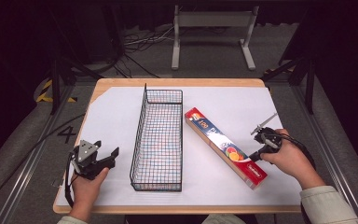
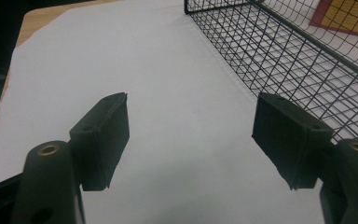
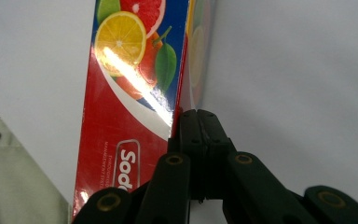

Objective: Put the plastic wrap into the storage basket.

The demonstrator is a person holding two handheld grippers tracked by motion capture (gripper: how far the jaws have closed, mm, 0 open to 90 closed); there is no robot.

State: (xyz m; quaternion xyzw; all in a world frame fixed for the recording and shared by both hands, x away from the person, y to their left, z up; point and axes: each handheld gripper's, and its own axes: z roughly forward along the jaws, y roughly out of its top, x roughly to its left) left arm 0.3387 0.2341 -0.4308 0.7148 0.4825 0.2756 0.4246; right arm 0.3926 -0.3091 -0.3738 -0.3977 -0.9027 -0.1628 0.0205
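Observation:
A long black wire basket [image 1: 140, 135] stands empty in the middle of the table. To its right a long red and blue box [image 1: 223, 145] with citrus pictures lies flat at a slant. My right gripper [image 1: 253, 157] is shut, its tips against the box's right long edge near the front end. In the right gripper view the jaws [image 3: 198, 116] are pressed together, touching the box [image 3: 135, 93] at its upper edge, with nothing between them. My left gripper [image 1: 106, 152] is open above bare paper left of the basket. The left gripper view has the open gripper [image 2: 191, 135] beside the basket wall [image 2: 298, 60].
A white sheet [image 1: 112, 112] covers most of the wooden table [image 1: 121, 83]. Behind the far edge stand a grey metal frame [image 1: 212, 21] and floor cables. Dark stand legs flank the table on both sides. A pale sleeve [image 3: 14, 172] sits at the lower left of the right gripper view.

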